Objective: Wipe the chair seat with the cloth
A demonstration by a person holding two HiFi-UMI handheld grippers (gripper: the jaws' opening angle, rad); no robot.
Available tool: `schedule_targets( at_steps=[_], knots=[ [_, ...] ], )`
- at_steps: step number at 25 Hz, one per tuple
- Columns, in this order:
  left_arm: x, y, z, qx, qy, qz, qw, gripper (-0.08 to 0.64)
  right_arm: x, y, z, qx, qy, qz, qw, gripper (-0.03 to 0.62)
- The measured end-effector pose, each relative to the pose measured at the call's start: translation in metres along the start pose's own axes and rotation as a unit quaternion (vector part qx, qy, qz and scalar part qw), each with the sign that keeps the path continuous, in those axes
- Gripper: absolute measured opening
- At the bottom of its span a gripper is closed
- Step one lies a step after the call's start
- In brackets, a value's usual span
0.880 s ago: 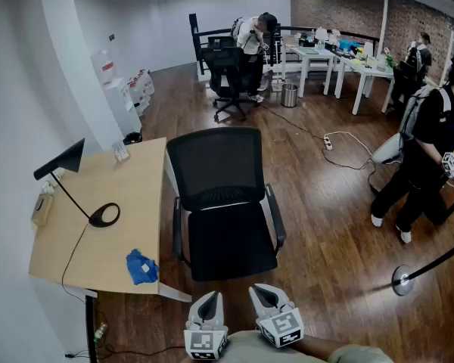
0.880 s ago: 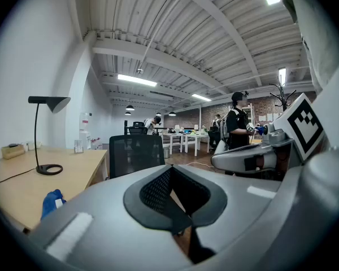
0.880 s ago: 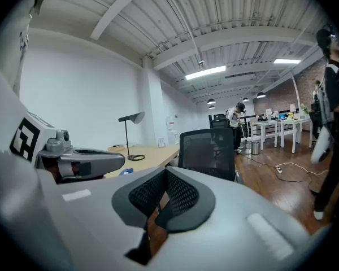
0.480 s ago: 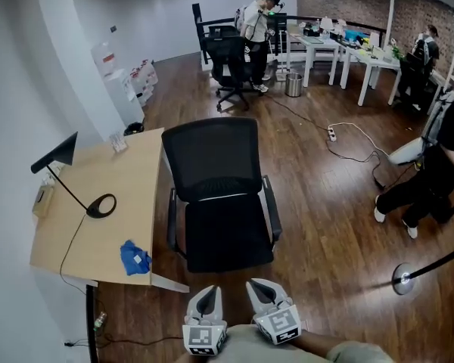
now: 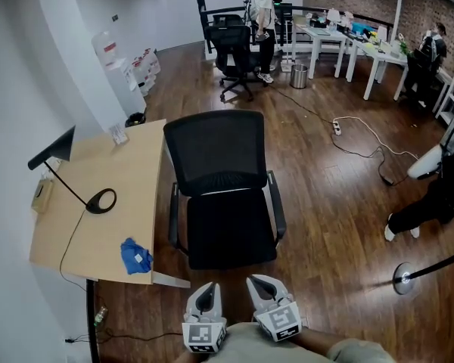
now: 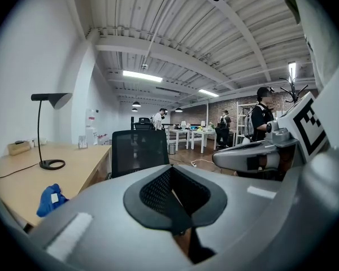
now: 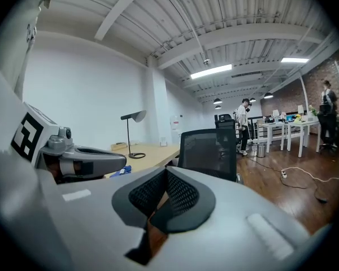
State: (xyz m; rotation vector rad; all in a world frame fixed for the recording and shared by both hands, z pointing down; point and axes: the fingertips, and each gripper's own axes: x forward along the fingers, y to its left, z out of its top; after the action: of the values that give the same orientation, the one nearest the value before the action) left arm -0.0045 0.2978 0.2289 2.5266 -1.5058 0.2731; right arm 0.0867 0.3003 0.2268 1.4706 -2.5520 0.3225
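The blue cloth (image 5: 136, 256) lies crumpled near the front edge of the wooden desk (image 5: 110, 169), left of the black office chair (image 5: 216, 153), whose seat (image 5: 231, 229) is bare. The left gripper (image 5: 206, 299) and right gripper (image 5: 262, 290) hang before the chair, jaws pressed together, empty. Fetching the cloth likely comes first: open the left jaws wide and pinch a raised fold.

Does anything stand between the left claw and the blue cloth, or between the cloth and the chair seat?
Nothing visible blocks the left claw from the cloth on the near corner of the desk. Between cloth and chair seat stands the desk-side armrest; lifting over it should probably do.
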Motion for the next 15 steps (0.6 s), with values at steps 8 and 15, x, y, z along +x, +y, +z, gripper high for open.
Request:
schedule_targets(
  at_steps=[8,15],
  knots=[
    [0.03,0.071,-0.007,-0.025,-0.009,0.007,0.9996,0.006,0.072,0.009,0.009,-0.03,0.013,-0.001,0.999,0.0],
    [0.036,0.174,0.015,-0.048,-0.032,0.056,0.9968,0.006,0.162,0.044,0.049,-0.064,0.011,0.026,0.998,0.0]
  ],
)
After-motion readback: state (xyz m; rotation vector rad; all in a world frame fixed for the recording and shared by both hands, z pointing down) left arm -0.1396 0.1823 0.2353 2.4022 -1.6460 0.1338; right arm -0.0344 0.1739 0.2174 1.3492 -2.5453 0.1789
